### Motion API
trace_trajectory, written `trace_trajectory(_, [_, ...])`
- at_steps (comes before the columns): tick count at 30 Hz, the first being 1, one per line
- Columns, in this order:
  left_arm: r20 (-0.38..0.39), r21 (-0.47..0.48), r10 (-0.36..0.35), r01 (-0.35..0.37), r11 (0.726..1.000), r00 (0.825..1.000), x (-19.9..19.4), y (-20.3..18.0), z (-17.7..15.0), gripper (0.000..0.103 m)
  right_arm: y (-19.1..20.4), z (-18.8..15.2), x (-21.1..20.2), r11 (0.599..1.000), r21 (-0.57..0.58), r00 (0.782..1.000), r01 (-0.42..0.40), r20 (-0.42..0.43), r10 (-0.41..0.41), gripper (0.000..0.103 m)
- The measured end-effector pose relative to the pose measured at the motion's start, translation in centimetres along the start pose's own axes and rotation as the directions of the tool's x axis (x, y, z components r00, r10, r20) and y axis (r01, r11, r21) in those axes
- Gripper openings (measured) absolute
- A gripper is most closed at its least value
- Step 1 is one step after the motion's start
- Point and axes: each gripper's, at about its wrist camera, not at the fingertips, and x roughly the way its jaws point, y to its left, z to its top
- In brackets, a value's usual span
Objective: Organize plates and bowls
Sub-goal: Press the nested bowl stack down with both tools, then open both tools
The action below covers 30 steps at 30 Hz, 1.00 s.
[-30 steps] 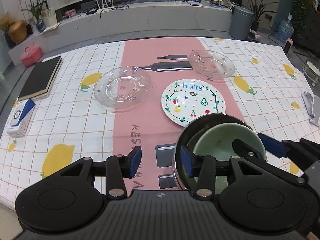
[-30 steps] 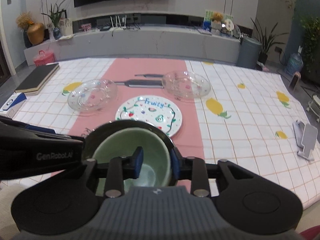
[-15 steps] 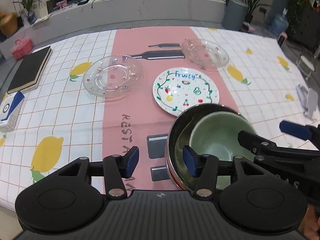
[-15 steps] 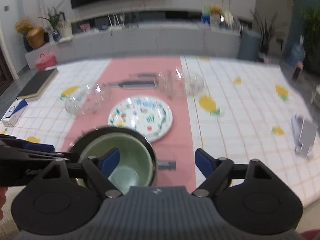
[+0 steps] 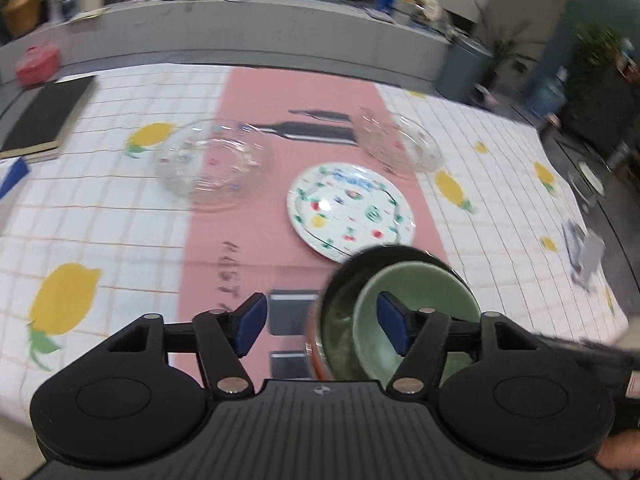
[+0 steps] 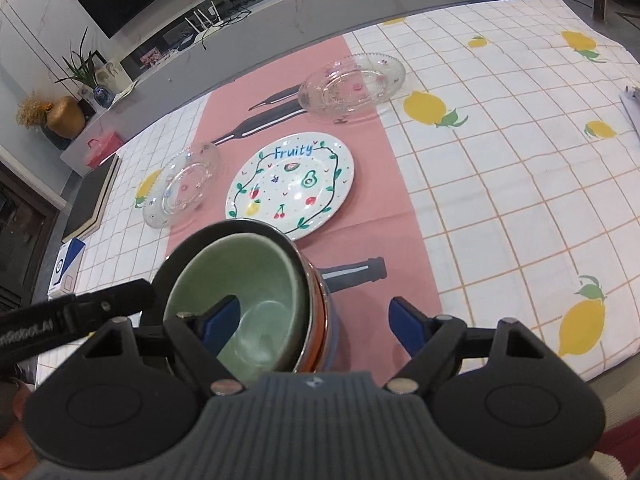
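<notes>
The right tongs [image 6: 316,322] are wide open and hold nothing. The left tongs [image 5: 320,322] have just been opening and grip nothing; one finger [image 5: 394,322] sits over the green bowl [image 6: 240,280]. That bowl sits inside a dark bowl [image 6: 308,268] on the worktop [image 6: 500,200]. At 12 o'clock from the bowls lies the fruit plate [image 6: 290,188]. Glass plates lie at 11 o'clock [image 6: 182,184] and 1 o'clock [image 6: 352,84].

Lemon-print checked cloth [image 6: 500,184] with pink runner [image 5: 248,184] covers the surface. Black book [image 5: 48,116] far left, blue-white box [image 6: 66,268] near it, red case [image 5: 38,60] beyond.
</notes>
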Motion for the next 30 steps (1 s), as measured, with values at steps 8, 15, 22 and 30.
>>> trace_trajectory(8, [-0.111,-0.05,-0.035,0.03,0.998,0.993,3.6,0.5,-0.7,0.074,-0.4,-0.3,1.6,1.0,-0.004,0.998,0.023,-0.05,-0.023,0.061])
trace_trajectory(15, [-0.125,-0.109,-0.065,0.052,0.993,0.99,4.6,1.3,-1.4,0.051,-0.3,-0.7,2.6,0.999,0.0,0.996,-0.041,-0.074,0.041,0.045])
trace_trajectory(22, [-0.121,-0.109,-0.038,0.025,0.994,0.992,4.2,1.6,-1.2,0.046,0.8,-0.8,2.8,0.999,-0.019,0.997,-0.043,-0.07,0.041,0.041])
trace_trajectory(30, [-0.158,-0.232,-0.036,-0.002,0.973,0.987,3.9,6.3,-0.3,0.046,5.3,-1.6,4.3,0.996,-0.084,0.998,-0.026,-0.06,0.021,0.04])
